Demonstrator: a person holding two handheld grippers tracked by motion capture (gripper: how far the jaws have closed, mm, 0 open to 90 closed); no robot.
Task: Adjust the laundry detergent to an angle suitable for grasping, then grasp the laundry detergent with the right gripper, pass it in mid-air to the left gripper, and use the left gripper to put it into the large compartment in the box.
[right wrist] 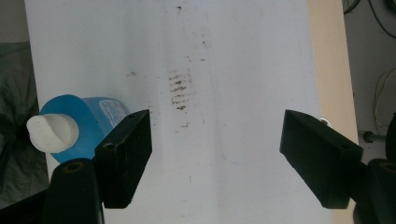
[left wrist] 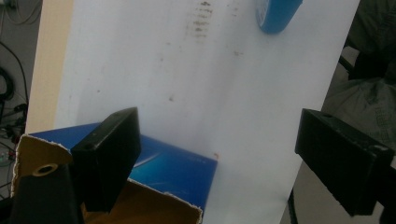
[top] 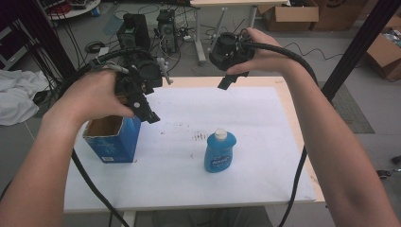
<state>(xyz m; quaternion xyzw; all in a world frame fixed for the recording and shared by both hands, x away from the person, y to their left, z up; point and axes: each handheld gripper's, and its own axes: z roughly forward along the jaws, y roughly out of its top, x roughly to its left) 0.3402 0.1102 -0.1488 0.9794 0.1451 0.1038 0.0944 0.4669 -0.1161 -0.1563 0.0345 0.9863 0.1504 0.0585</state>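
A blue bottle [top: 220, 152] with a white cap stands upright near the middle of the white table top [top: 255, 118]. An open-topped blue cardboard box [top: 111, 142] stands at the table's left side. My left gripper [top: 143, 108] hovers just above the box's far right corner, open and holding nothing. In the left gripper view its gripper [left wrist: 217, 126] looks down past the box [left wrist: 173, 168] to the bottle [left wrist: 278, 14]. My right gripper [top: 228, 80] is raised over the table's far edge, open and empty. The right gripper view has its gripper [right wrist: 217, 121] above bare table, the bottle [right wrist: 84, 123] off to the left.
A light wooden rim [top: 288, 109] borders the table top at right and far side. Behind the table, electronics and cables [top: 161, 28] sit on the floor. Cardboard boxes [top: 291, 14] stand at the back right, a white cloth [top: 16, 94] lies at left, and a black post [top: 359, 47] rises at right.
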